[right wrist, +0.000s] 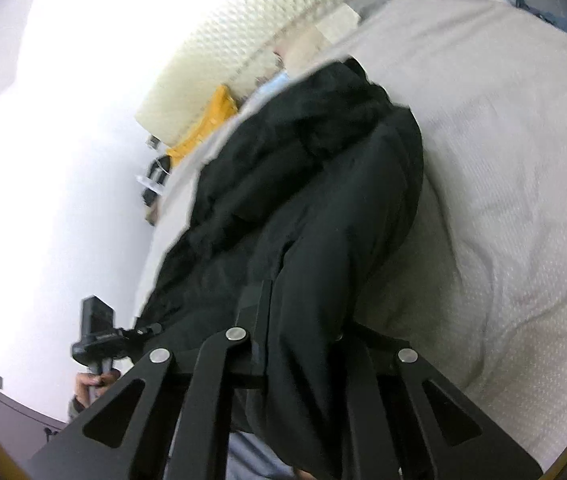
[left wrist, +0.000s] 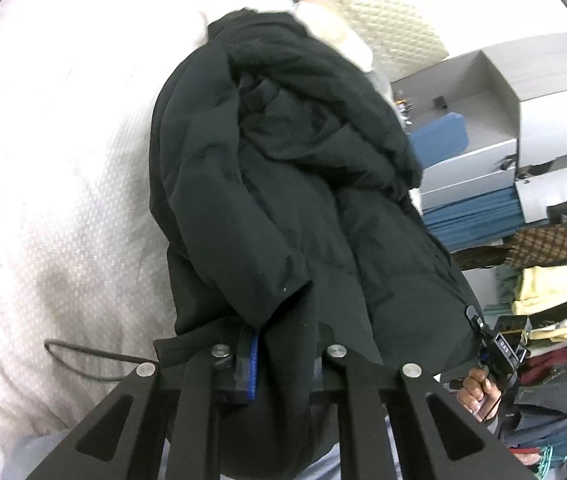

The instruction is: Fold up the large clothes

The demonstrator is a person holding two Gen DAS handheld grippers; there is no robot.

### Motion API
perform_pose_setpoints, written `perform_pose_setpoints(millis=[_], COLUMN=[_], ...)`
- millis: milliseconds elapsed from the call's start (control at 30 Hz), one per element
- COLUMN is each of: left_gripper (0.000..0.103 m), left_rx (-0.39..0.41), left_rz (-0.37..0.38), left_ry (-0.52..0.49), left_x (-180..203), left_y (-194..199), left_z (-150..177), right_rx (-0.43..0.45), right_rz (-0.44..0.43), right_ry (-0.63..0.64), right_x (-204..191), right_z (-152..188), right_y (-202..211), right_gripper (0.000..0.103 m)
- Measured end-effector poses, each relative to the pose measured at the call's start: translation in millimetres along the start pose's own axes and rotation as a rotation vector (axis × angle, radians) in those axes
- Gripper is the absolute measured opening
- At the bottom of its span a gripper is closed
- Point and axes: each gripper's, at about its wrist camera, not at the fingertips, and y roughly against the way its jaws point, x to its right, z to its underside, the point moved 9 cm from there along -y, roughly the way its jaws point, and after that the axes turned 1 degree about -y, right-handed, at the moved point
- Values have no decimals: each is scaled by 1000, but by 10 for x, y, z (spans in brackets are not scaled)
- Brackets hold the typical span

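Both grippers were buried in the black padded jacket (left wrist: 283, 184), which lay lengthwise on the white textured bedspread (left wrist: 55, 184). The left gripper (left wrist: 279, 356) had its fingers closed on a thick fold at the near hem, cloth bulging up between them and over the blue-edged pad. It was a deep bite, most likely because puffy cloth slips out of a shallow one.

From the other side, the right gripper (right wrist: 299, 344) was likewise clamped on the hem, the fabric wedged between its fingers and spilling down past the linkage. With two holds on the same edge, side by side, the jacket could be lifted evenly and carried over as one panel.

The far end, with what looked like the hood or collar, sat bunched toward the quilted headboard (left wrist: 395, 20). My read was that a lengthwise fold was under way, hem to collar. Shelves (left wrist: 495, 92) and a pile of other clothes (left wrist: 555, 300) waited off to the side.
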Motion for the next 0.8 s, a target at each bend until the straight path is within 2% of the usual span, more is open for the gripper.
perform_pose_setpoints(millis=[167,367,600,800], left_gripper=[12,11,7,7], left_rx=[53,106,168,193], left_rz=[64,141,170,203], left_ry=[-20,-38,-95,-111], left_x=[89,115,271,416], left_y=[503,1271,2045,2370], left_z=[33,156,363,517], right_rx=[30,62,110,156], right_rz=[-32,-78,-113,-152], right_ry=[41,101,186,230], right_x=[-264,-571,-978,-1206], right_z=[-46,54,273,493], right_y=[319,790,1357,1774], right_gripper=[7,7,7,7])
